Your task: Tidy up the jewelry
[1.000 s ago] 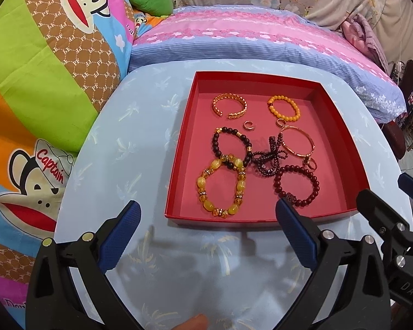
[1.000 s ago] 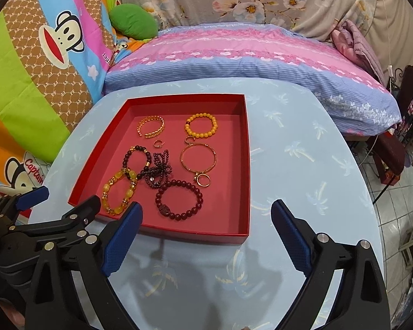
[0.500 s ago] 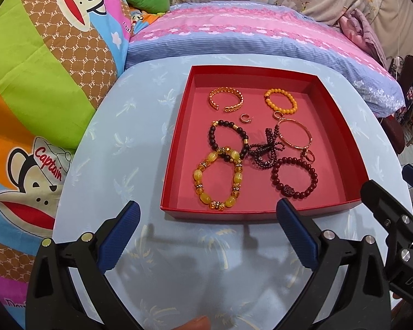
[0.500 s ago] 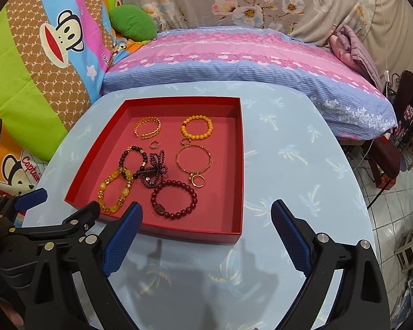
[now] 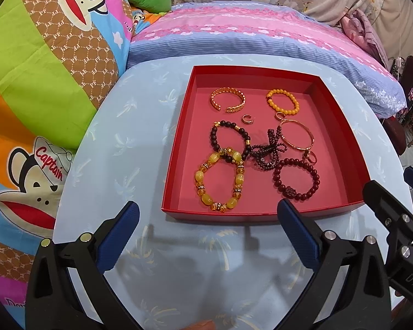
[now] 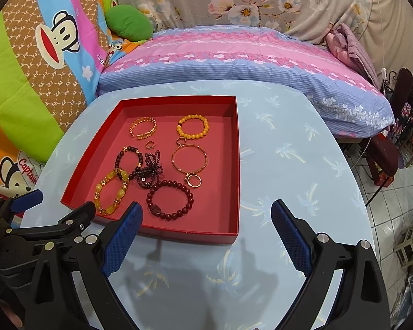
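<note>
Over the last second both grippers have drawn back a little from the red tray [image 5: 176, 148], which has slid up and away in both wrist views, while every piece inside has kept its place; so the change is in the viewpoint alone, and the jewelry lies as it did. That fits either a look-over ahead of sorting or a retreat after the last piece was laid down, and this moment does not settle which. The left gripper [image 5: 206, 236] hangs over the blue table [image 5: 129, 126] at the tray's 6 o'clock edge, fingers spread wide around nothing; the right gripper [image 6: 206, 236] stands equally wide and empty at the tray's 5 o'clock corner. Counted, the tray holds five beaded bracelets: an orange one [image 5: 283, 102] at 1 o'clock, a dark brown one [image 5: 230, 140] near the middle, a big yellow one [image 5: 219, 178] at 7 o'clock overlapping it, a dark red one [image 5: 296, 178] at 5 o'clock, and a thin dark string of beads [image 5: 267, 148] bunched in a knot at the centre. There are two gold bangles: an open cuff [image 5: 228, 99] at 11 o'clock and a slim hoop [image 5: 296, 135] at 3 o'clock. Rings appear to number three: an open one [image 5: 247, 118], one [image 5: 279, 115] above the hoop, one [image 6: 193, 180] below it, though charms could pass for rings here.
</note>
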{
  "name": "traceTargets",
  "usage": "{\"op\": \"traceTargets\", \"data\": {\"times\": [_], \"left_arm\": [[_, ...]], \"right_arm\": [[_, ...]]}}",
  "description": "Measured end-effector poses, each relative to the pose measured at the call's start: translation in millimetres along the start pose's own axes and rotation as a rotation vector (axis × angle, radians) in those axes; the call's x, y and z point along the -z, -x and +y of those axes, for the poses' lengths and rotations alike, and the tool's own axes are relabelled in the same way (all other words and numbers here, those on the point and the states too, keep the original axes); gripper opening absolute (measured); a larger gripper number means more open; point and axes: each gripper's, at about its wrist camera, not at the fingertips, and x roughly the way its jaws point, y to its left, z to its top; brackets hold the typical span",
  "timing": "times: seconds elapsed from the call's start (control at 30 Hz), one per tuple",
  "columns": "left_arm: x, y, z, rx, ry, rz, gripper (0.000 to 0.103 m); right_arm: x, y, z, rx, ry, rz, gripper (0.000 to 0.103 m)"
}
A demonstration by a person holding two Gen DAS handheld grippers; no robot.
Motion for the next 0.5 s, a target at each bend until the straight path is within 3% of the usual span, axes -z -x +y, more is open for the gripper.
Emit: {"op": "traceTargets", "data": {"times": [0.17,0.5], "left_arm": [[-0.5,-0.6,0.1,-0.001,0.002,-0.001,0.096],[-1.4,-1.8,-0.4,0.0,0.001,0.001,0.096]], "right_arm": [[0.0,-1.5,-0.6,-0.043,-0.001,0.002,0.09],[1.6,-1.9,1.3,-0.034,-0.005,0.0,0.09]]}}
